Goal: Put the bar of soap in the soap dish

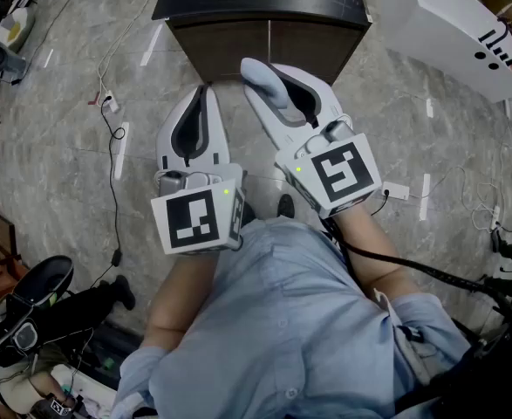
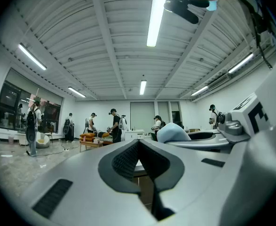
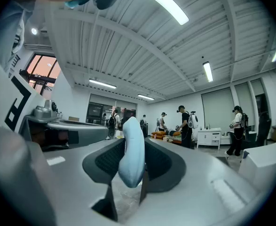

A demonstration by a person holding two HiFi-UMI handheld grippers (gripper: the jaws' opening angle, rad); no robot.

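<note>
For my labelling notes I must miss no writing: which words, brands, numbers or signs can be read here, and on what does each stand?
No text can be read with certainty.
Left marker cube: black-and-white square pattern, no letters.
Right marker cube: the same kind of pattern.
White box: black marks, not legible.
Bar of soap: no print visible.

left gripper (image 2: 138, 144): level, jaws together | right gripper (image 3: 130, 142): level, jaws clamping soap bar (image 3: 132, 161)
</note>
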